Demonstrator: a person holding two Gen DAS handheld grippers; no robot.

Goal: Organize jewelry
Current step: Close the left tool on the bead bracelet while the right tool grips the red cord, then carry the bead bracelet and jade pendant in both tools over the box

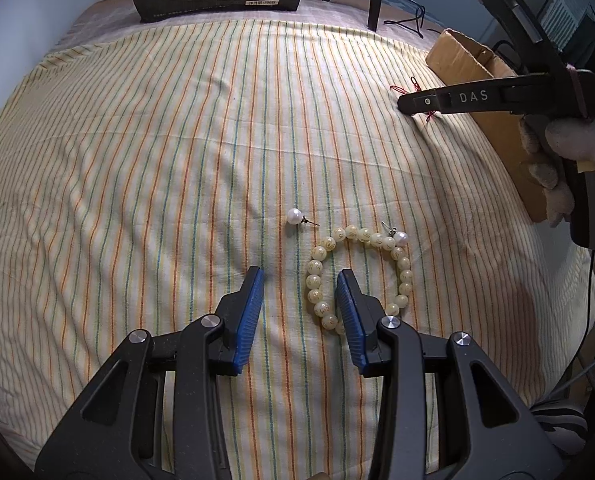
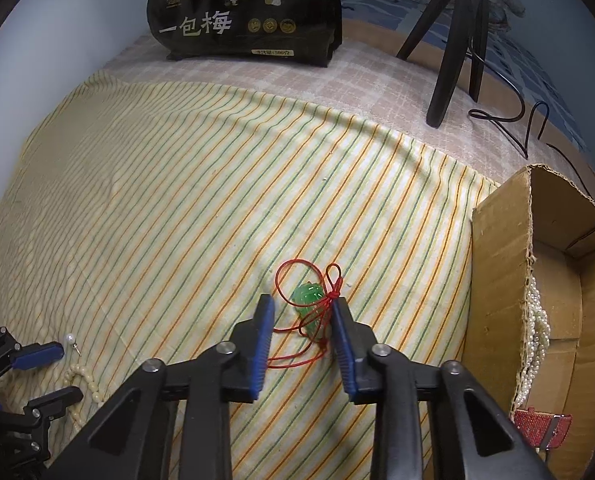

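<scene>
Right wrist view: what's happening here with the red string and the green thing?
A person is sorting jewelry on a striped cloth with two handheld grippers. The right gripper is lowered over a green pendant on a red cord, its jaws either side of it but not visibly pressing. The left gripper hovers open at a cream bead bracelet, two pearl earrings nearby. A cardboard box already holds a pearl strand.

We're in a home, by the look of it, maybe a bedroom: a striped cloth [image 1: 145, 168] covers a soft surface against a plain wall. A snack bag [image 2: 245, 12] stands at the back, a tripod [image 2: 453, 48] beside it, a cardboard box [image 2: 497, 280] at the edge.
</scene>
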